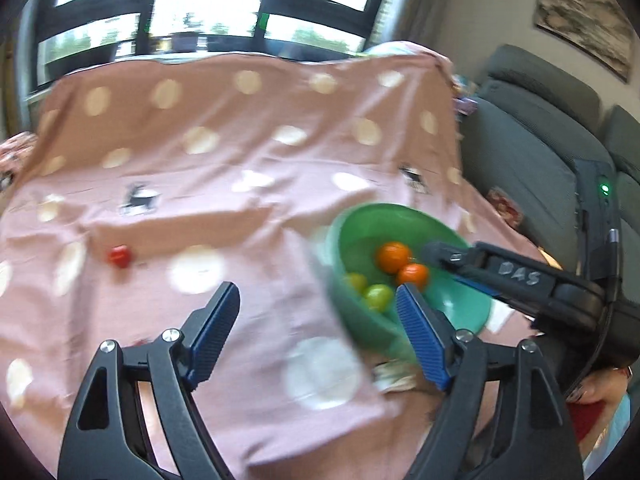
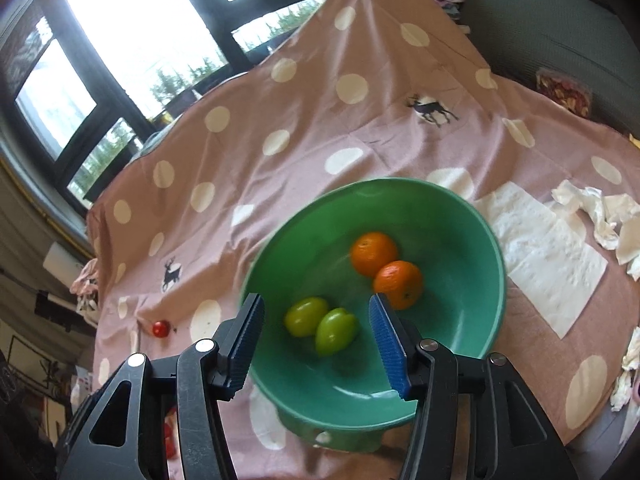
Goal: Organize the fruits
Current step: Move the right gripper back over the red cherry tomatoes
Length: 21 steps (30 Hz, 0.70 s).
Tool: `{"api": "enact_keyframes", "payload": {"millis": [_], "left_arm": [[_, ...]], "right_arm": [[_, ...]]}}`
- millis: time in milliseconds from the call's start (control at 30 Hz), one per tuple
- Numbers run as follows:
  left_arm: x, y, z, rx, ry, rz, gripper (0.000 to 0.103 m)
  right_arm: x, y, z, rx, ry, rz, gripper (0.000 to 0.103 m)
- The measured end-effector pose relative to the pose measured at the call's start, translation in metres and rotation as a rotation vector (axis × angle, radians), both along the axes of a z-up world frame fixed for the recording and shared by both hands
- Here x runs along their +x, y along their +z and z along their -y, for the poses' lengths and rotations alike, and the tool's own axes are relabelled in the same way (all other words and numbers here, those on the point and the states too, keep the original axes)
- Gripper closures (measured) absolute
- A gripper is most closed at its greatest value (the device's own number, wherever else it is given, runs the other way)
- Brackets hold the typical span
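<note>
A green bowl [image 2: 460, 216] stands on the pink dotted cloth [image 2: 304, 128] and holds two oranges [image 2: 374, 253] and two green fruits [image 2: 335, 331]. It also shows in the left wrist view [image 1: 360, 220], with the oranges [image 1: 393, 257] and green fruits [image 1: 378, 297] inside. A small red fruit [image 1: 119, 256] lies on the cloth to the left, also seen in the right wrist view [image 2: 161, 328]. My left gripper [image 1: 318, 312] is open and empty, left of the bowl. My right gripper [image 2: 316, 326] is open and empty, above the bowl's near rim; its finger [image 1: 440, 254] reaches over the bowl.
White paper napkins [image 2: 548, 248] and crumpled tissues [image 2: 600, 216] lie right of the bowl. A grey sofa [image 1: 532, 148] stands to the right of the table. Windows are behind. Another red item [image 2: 170, 436] shows at the near table edge.
</note>
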<state>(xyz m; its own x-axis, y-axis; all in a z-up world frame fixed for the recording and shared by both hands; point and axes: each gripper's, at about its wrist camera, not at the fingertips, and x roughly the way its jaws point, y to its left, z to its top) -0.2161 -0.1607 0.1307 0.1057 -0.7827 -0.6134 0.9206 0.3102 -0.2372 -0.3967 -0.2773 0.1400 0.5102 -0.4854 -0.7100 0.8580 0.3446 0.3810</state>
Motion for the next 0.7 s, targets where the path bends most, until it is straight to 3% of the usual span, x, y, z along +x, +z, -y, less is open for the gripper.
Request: {"api": "enact_keyframes", "payload": {"millis": [200,400,567,700], "left_arm": [[0.045,-0.011,-0.04,0.044,0.217,0.022,0.019],[0.089,-0.036,-0.064,0.085,0.352,-0.059,0.019],[0.112,-0.043,-0.079,0.127,0.464,-0.047,0.019],[0.128,-0.048,-0.087,0.135,0.496,-0.089,0.019]], "right_arm": [[0.022,0.005,-0.012,-0.02,0.075,0.007,0.048],[0.049,0.004,-0.027,-0.065,0.142,-0.066,0.048],[0.07,-0.005,-0.038,-0.066,0.206,-0.111,0.048],[0.085,-0.01,-0.048,-0.086,0.243,-0.168,0.048]]}}
